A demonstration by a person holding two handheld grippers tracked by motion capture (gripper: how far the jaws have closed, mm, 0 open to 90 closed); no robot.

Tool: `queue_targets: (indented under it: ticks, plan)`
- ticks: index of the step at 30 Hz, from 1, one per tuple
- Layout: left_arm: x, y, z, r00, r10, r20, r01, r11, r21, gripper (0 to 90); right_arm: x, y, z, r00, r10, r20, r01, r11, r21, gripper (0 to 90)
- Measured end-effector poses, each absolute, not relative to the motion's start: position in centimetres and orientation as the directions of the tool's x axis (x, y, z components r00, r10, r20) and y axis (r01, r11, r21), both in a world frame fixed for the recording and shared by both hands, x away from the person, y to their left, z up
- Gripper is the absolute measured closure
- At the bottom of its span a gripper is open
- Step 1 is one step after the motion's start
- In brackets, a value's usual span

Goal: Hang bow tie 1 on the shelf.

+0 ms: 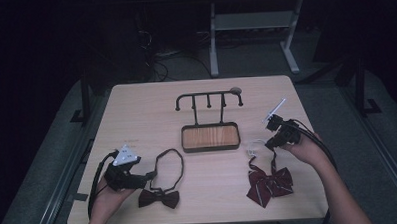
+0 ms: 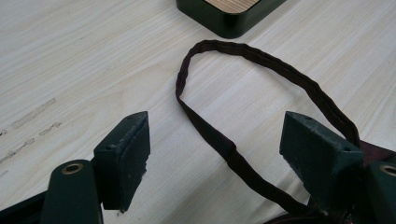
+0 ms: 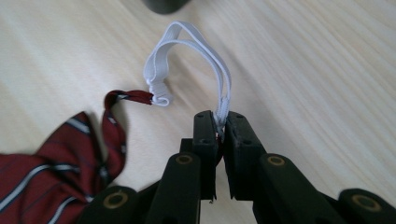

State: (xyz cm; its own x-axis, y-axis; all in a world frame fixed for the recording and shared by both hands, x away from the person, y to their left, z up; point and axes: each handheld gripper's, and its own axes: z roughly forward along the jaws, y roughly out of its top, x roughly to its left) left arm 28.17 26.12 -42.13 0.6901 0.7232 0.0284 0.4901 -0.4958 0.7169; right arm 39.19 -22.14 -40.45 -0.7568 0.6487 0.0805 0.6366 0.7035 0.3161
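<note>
Fig.: R gripper (image 3: 219, 122) clamped tight on the white elastic loop (image 3: 187, 51) of the striped bow tie (image 1: 269, 182); loop lifted, bow itself flat on the table (image 1: 136, 114) near its front-right edge. L gripper (image 2: 215, 149) wide open, holding nothing, jaws either side of the strap (image 2: 224, 149) of the dark bow tie (image 1: 159, 197), front-left. Rack w/ pegs (image 1: 208, 97) and its tray (image 1: 210, 137) bare. Judged: early stage — one tie gripped, none hung; both left to hang.

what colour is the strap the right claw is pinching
White: the strap loops up from the shut right claw, clearest in the right gripper view.
</note>
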Motion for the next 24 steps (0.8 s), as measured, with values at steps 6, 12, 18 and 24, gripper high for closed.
queue_targets:
  ticks: [6,12,18,24]
  plan:
    - [28.2,26.1,-42.2,0.692,0.721,0.032,0.488,-0.500,0.715,24.8,38.7,-22.0,-39.2,-0.790,0.600,0.125,0.602,0.722,0.340,83.3]
    - [28.2,26.1,-42.2,0.695,0.718,0.036,0.487,-0.507,0.711,24.8,38.1,-21.4,-37.1,-0.823,0.550,0.141,0.559,0.742,0.371,83.0]
    - [28.1,26.1,-42.2,0.690,0.723,0.031,0.490,-0.498,0.716,24.9,37.7,-21.0,-35.8,-0.841,0.525,0.131,0.531,0.754,0.388,83.1]
    - [28.2,26.1,-42.2,0.690,0.723,0.031,0.491,-0.500,0.714,24.8,37.3,-20.9,-34.6,-0.854,0.503,0.133,0.510,0.756,0.410,83.2]
